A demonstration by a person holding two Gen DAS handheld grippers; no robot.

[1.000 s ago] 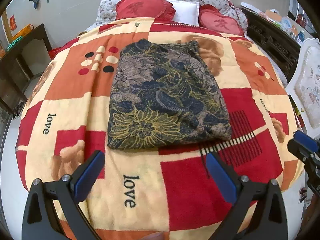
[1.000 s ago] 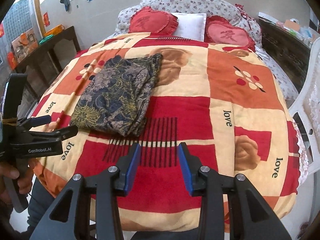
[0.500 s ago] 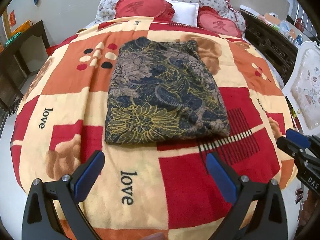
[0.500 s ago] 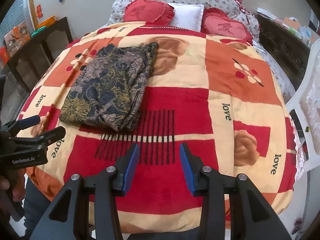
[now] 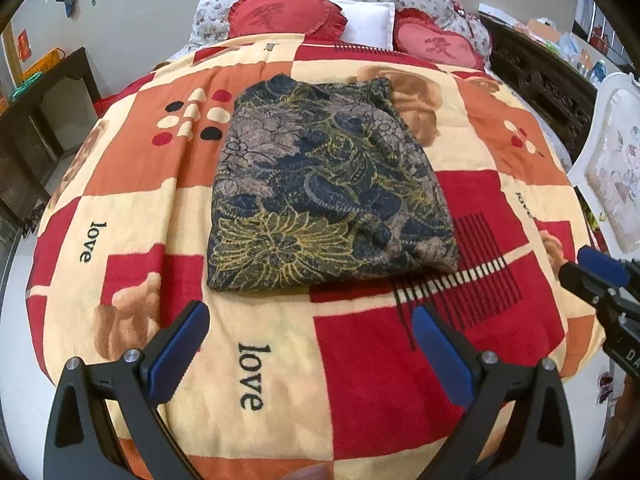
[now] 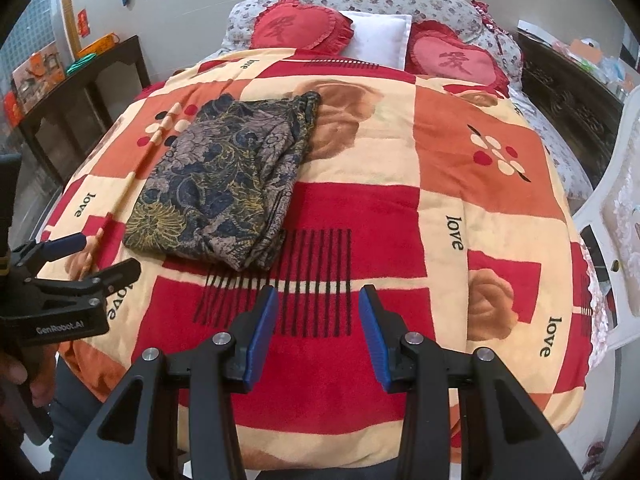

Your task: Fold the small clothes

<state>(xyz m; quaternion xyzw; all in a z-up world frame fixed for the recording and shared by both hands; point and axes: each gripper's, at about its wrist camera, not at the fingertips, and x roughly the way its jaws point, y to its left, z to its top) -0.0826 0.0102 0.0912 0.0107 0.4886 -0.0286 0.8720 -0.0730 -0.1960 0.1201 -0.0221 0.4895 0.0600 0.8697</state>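
A dark floral garment (image 5: 328, 204), navy, grey and yellow, lies folded flat in the middle of the bed; it also shows in the right wrist view (image 6: 228, 184) at the left. My left gripper (image 5: 308, 344) is open wide and empty, held above the blanket just short of the garment's near edge. It also shows in the right wrist view (image 6: 80, 258) at the far left. My right gripper (image 6: 316, 332) is open and empty, above the red patch to the right of the garment. It also shows in the left wrist view (image 5: 592, 272) at the right edge.
A red, orange and cream "love" blanket (image 5: 360, 360) covers the bed. Two red heart cushions (image 5: 286, 14) and a white pillow (image 5: 368, 22) lie at the head. A dark wooden desk (image 5: 44, 92) stands at the left, a white chair (image 5: 612, 168) at the right.
Both grippers have drawn back slightly from the bed and shifted view a little. The garment has not moved. The right gripper's jaws have opened a little wider.
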